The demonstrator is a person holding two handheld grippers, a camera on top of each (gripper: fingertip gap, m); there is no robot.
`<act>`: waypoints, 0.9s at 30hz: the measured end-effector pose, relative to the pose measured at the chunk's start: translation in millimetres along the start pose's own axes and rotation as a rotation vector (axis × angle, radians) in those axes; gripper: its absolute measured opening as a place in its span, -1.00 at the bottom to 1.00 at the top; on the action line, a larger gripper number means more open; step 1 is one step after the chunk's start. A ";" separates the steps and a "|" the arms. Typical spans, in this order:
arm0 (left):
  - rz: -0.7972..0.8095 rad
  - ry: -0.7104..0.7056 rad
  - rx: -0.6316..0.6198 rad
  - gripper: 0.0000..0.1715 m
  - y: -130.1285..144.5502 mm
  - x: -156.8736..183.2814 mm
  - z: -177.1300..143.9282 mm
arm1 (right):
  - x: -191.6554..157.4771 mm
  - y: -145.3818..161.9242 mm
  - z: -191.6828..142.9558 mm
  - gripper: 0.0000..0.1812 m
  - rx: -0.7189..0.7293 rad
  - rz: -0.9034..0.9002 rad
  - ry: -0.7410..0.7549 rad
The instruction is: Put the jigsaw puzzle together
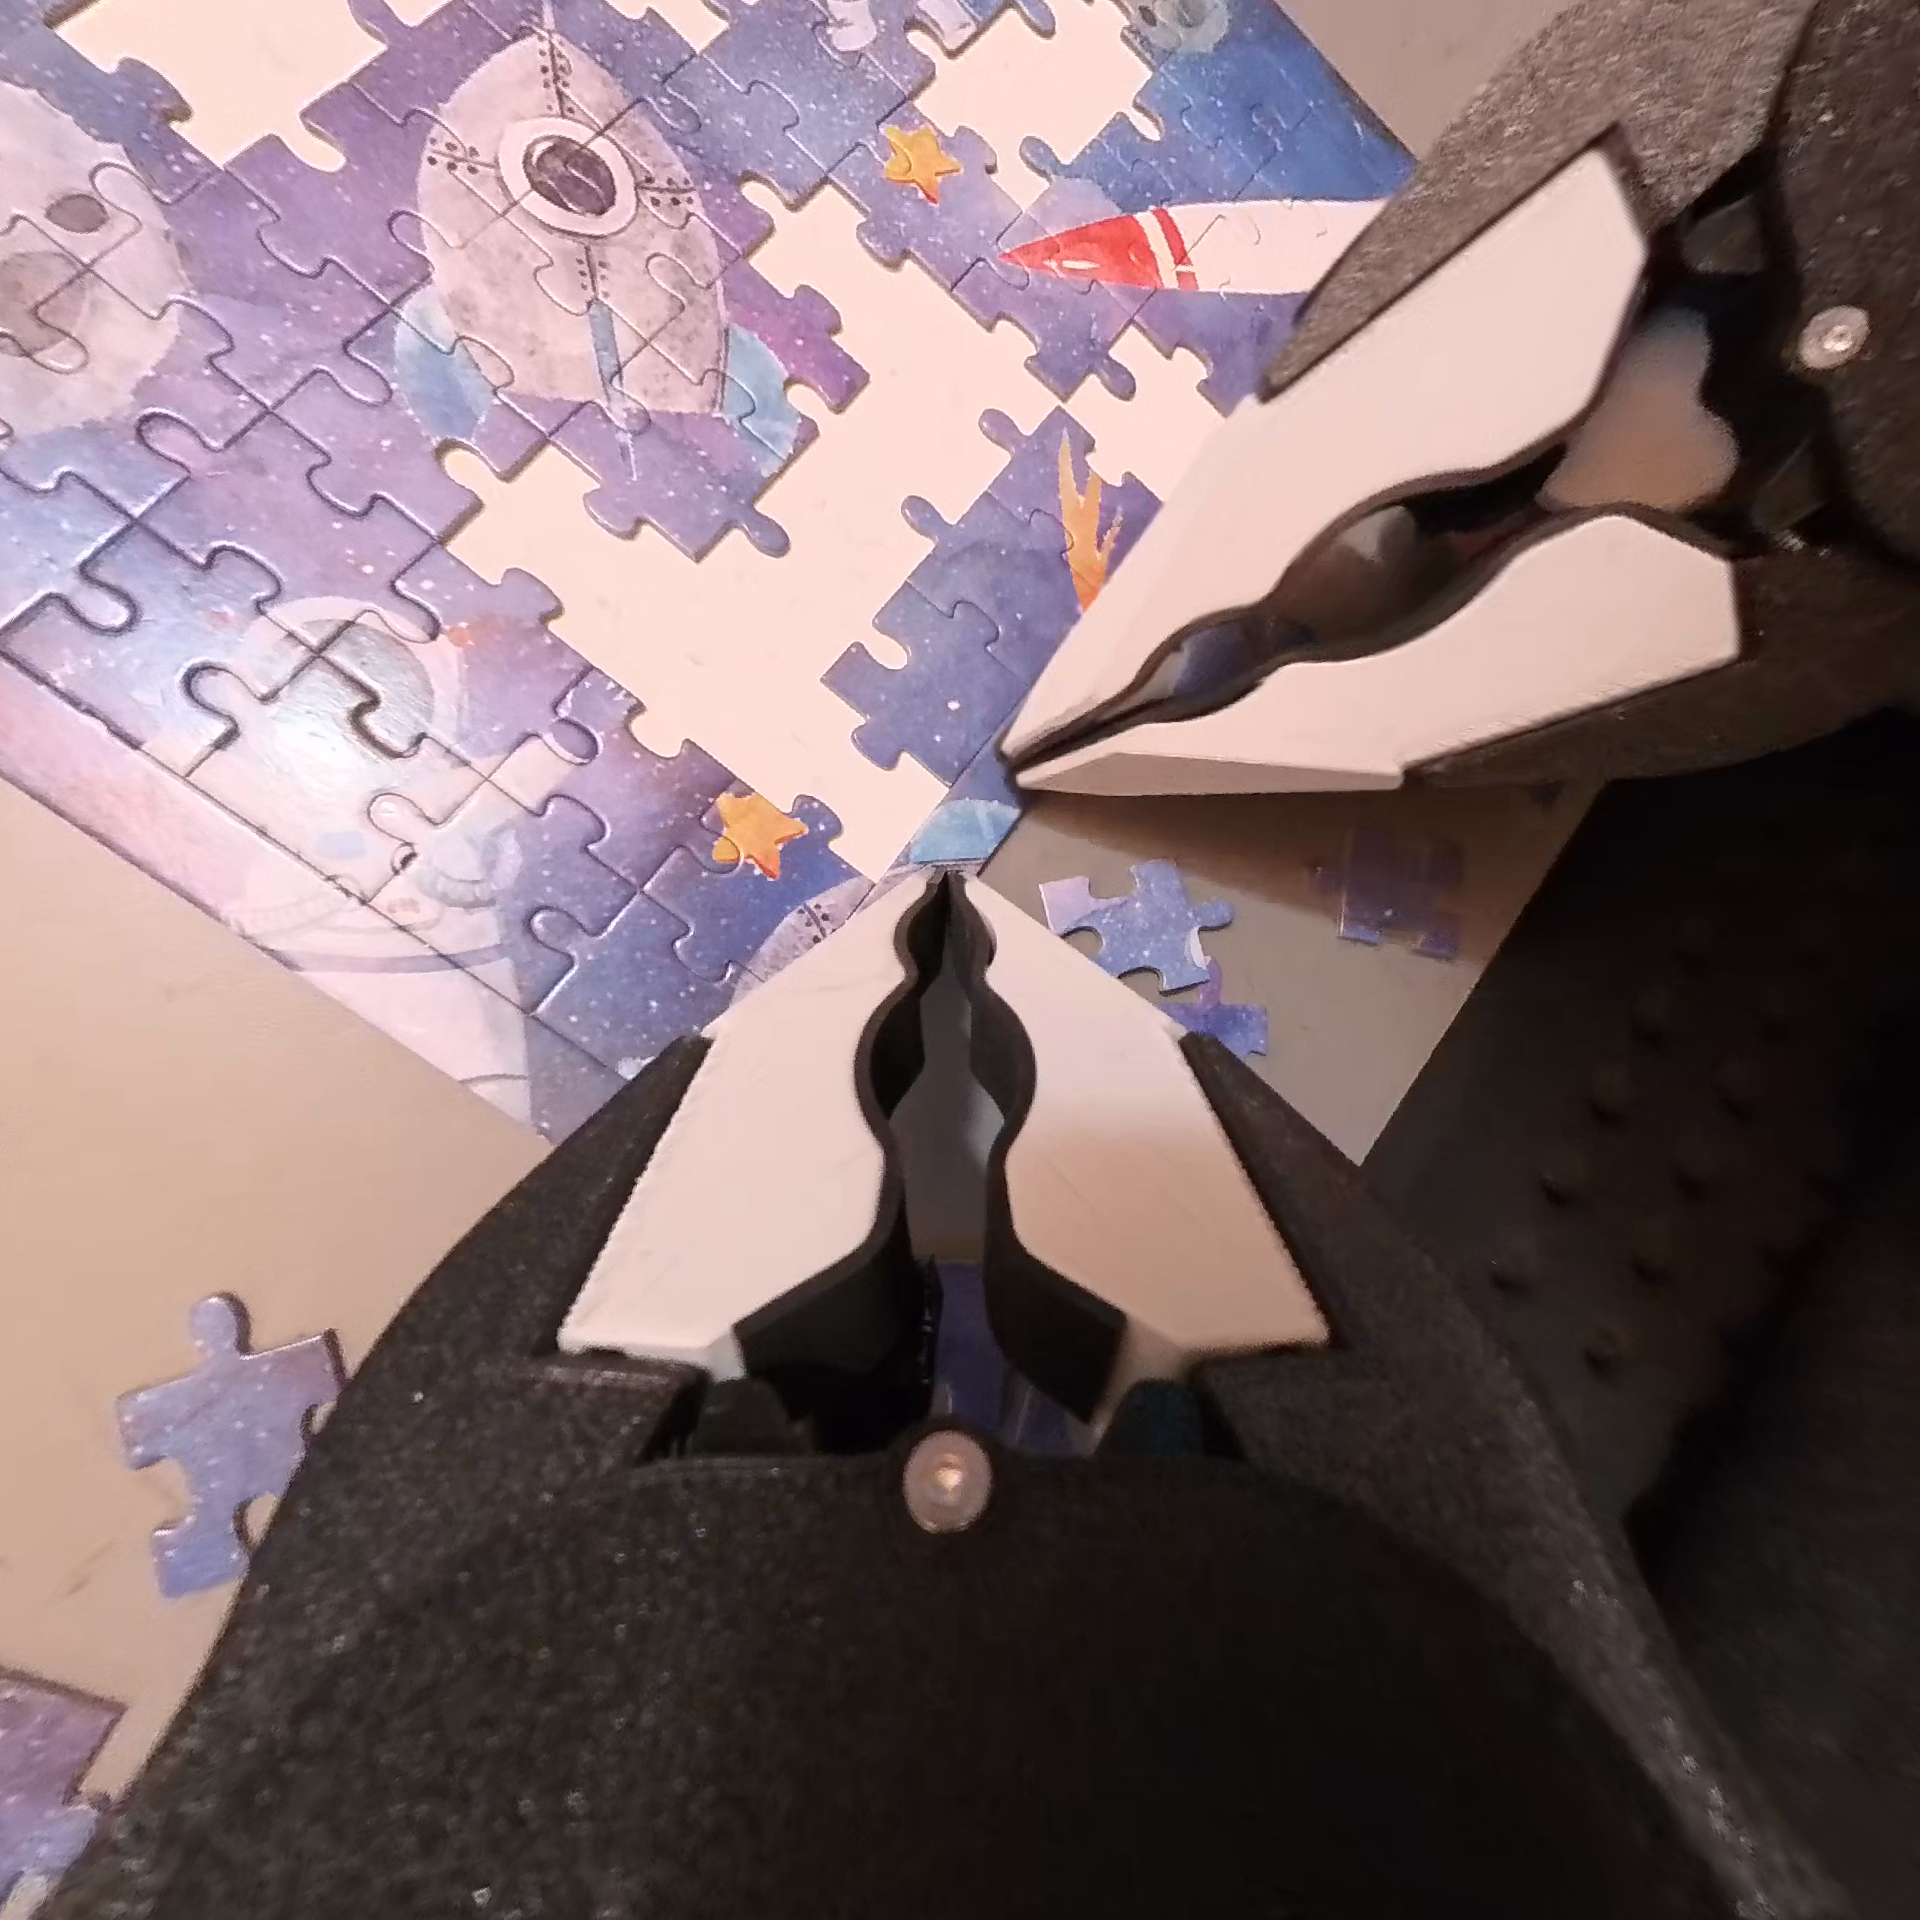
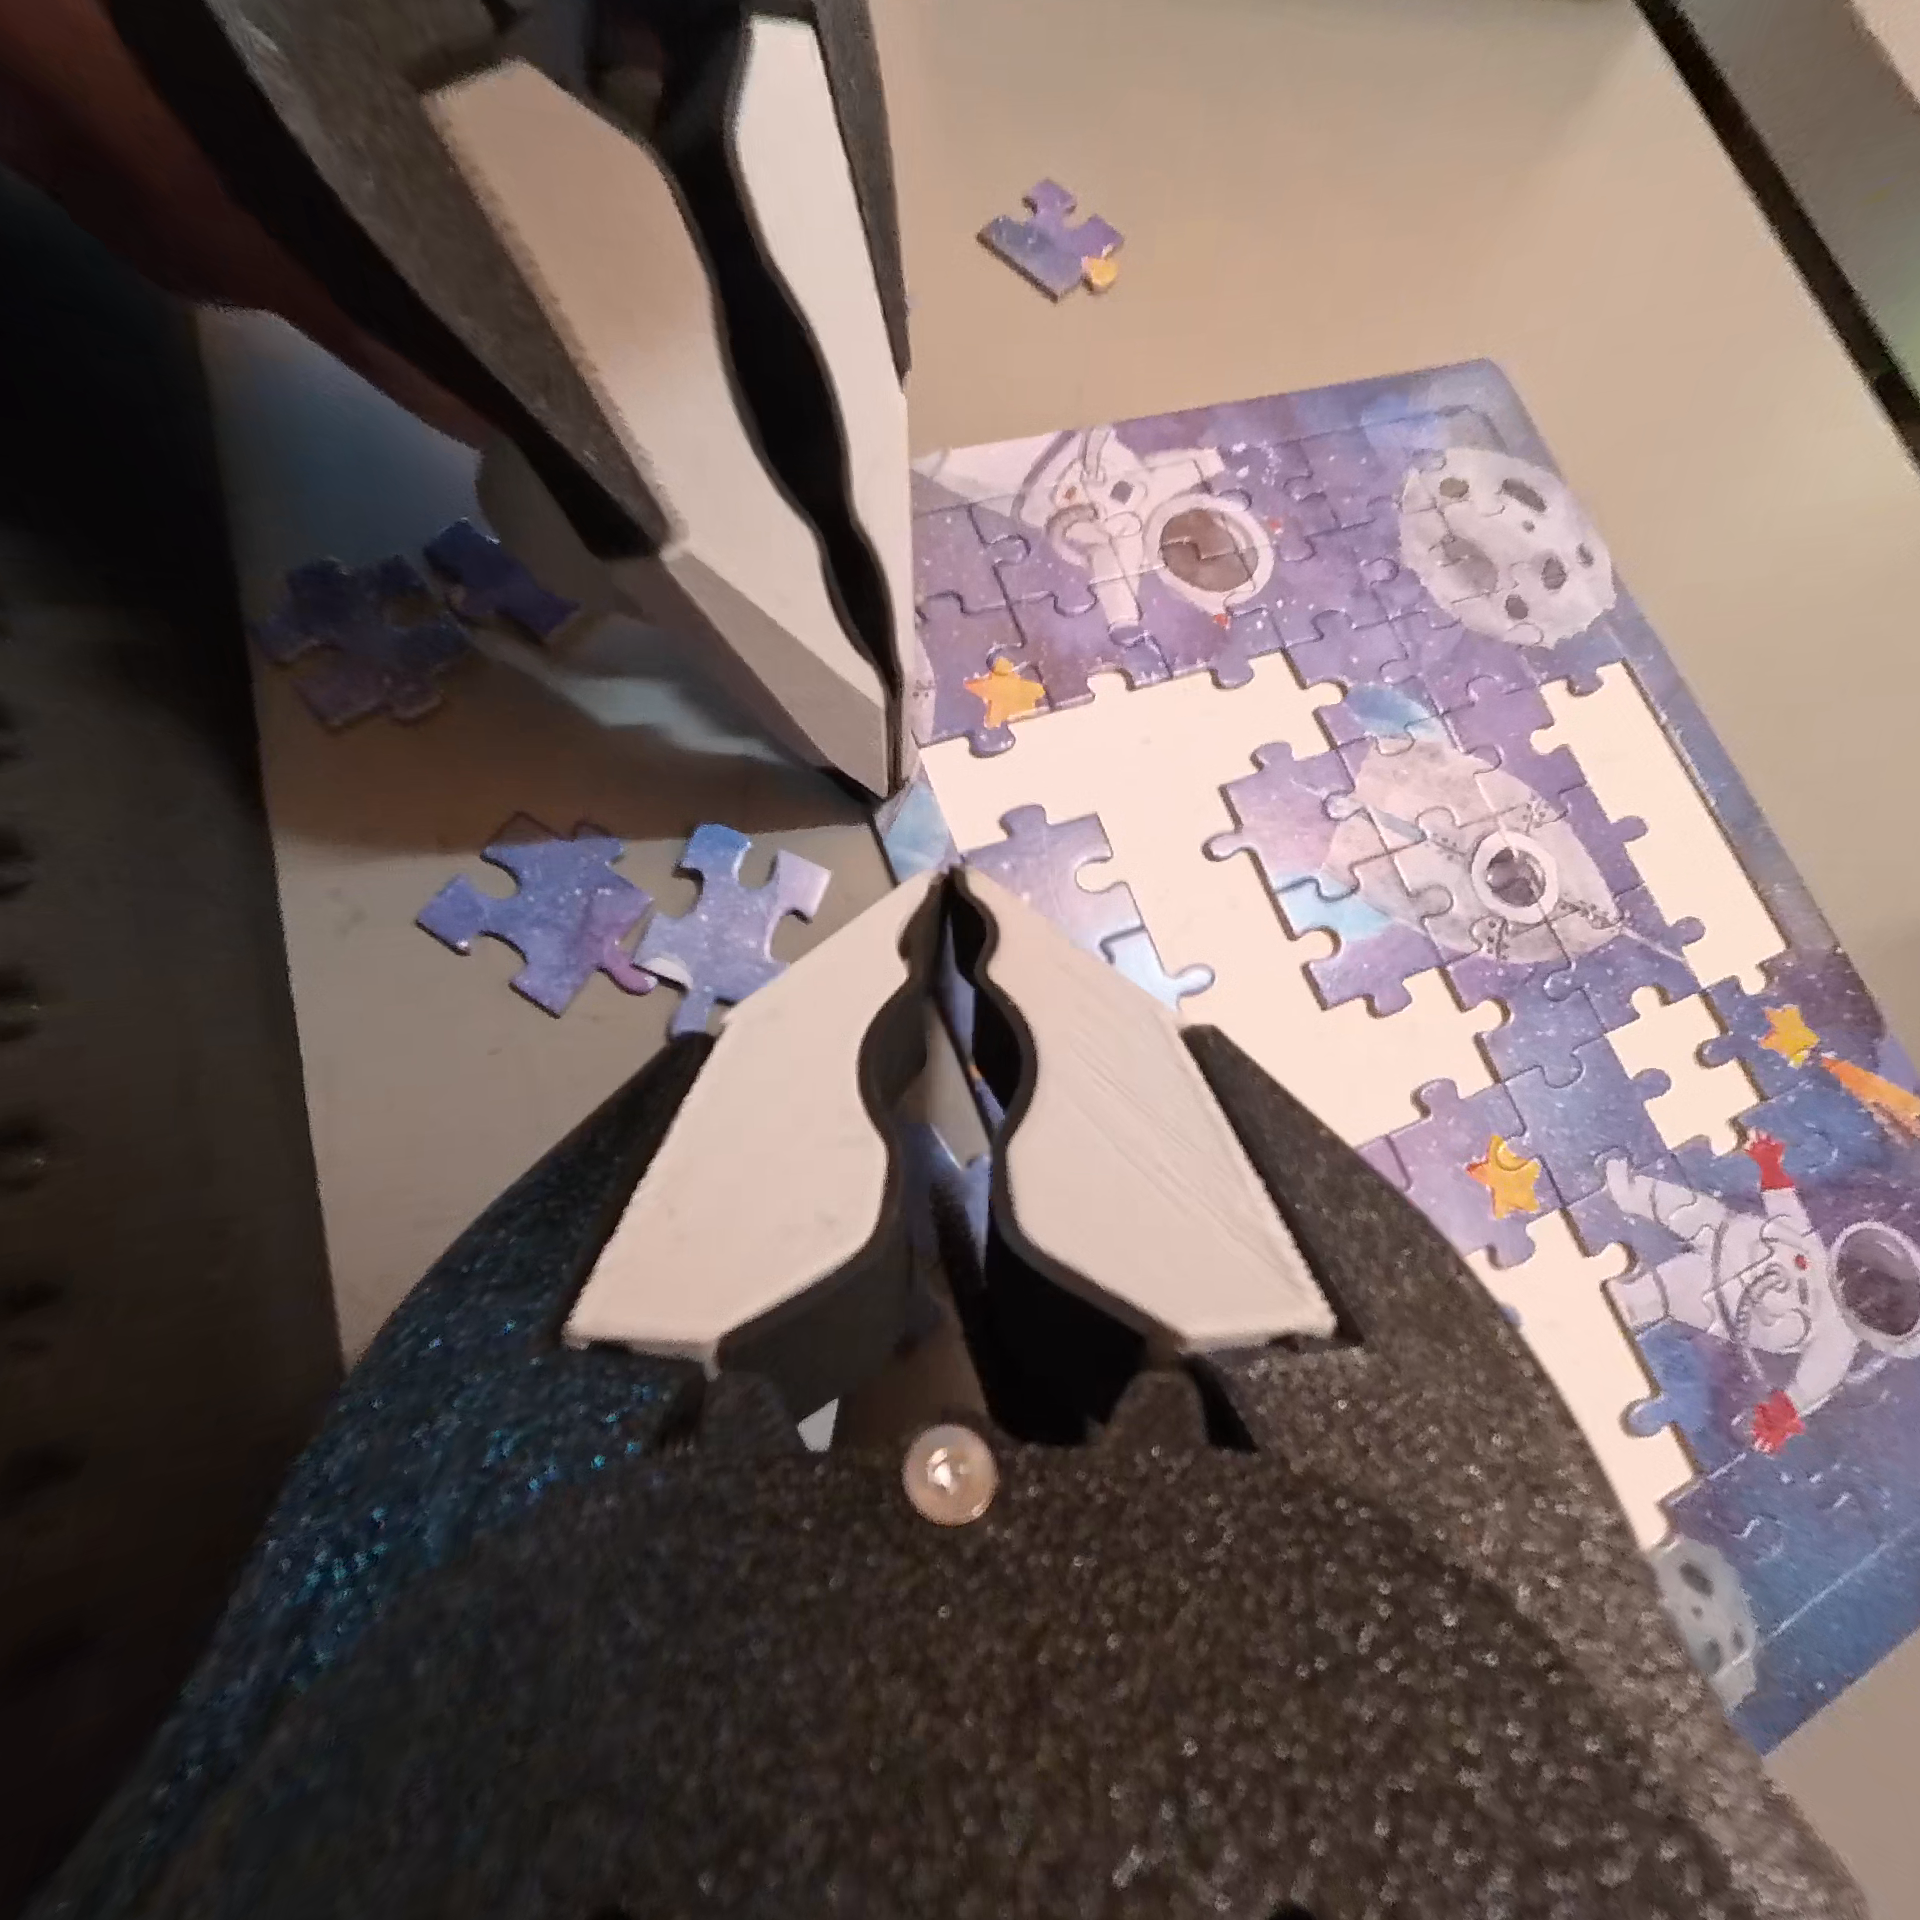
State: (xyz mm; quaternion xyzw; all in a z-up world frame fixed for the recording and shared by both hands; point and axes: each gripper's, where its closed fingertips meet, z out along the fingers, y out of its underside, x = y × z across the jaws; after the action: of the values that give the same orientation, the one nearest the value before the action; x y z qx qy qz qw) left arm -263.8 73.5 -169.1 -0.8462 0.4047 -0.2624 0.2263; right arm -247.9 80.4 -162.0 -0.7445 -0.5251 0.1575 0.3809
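Two views, left wrist first:
Surroundings: a beige table [image 1: 187, 1039]; one loose piece [image 1: 223, 1444] lay at lower left, another loose piece [image 1: 1143, 920] right of centre.
In the way: the right gripper [image 1: 1013, 764] reached in from the upper right, its tip just beside the left gripper [image 1: 948, 881] at centre.
Puzzle: the jigsaw puzzle [image 1: 416, 499] filled the upper left, a purple-blue space scene with a grey rocket [image 1: 582, 260] and bare gaps.
Left fingers: pressed together at the puzzle's edge; whether they pinched a piece could not be told.
Writing: none readable.

Right wrist view:
Surroundings: two loose pieces [image 2: 623, 914] left of centre, one stray piece [image 2: 1055, 239] at top.
Puzzle: centre right, with a cratered moon [image 2: 1496, 540].
Right fingers: closed tip to tip on the puzzle's near edge; any grip was unclear.
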 end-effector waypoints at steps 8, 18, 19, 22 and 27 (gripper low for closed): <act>-0.001 -0.029 0.019 -1.00 -0.1 -0.2 0.2 | 5.4 -0.9 2.5 -1.00 -0.006 -0.022 0.057; 0.078 -0.112 0.040 -0.99 0.7 -0.2 0.4 | 19.4 1.7 -3.5 -1.00 -0.012 -0.086 0.181; 0.078 -0.118 0.042 -1.00 0.5 -0.2 0.5 | 18.5 3.0 -3.0 -1.00 -0.020 -0.084 0.176; 0.040 -0.110 0.041 -1.00 0.4 -0.2 0.4 | 15.4 8.1 -0.4 -1.00 -0.056 -0.110 0.175; 0.023 -0.117 0.035 -1.00 0.4 -0.3 0.5 | 21.6 1.1 -9.4 -1.00 -0.008 -0.108 0.227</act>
State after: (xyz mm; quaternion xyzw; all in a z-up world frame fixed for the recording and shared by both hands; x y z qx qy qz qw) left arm -263.9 73.5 -169.9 -0.8513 0.3958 -0.2171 0.2675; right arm -232.5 95.9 -153.1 -0.7298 -0.5186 0.0495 0.4426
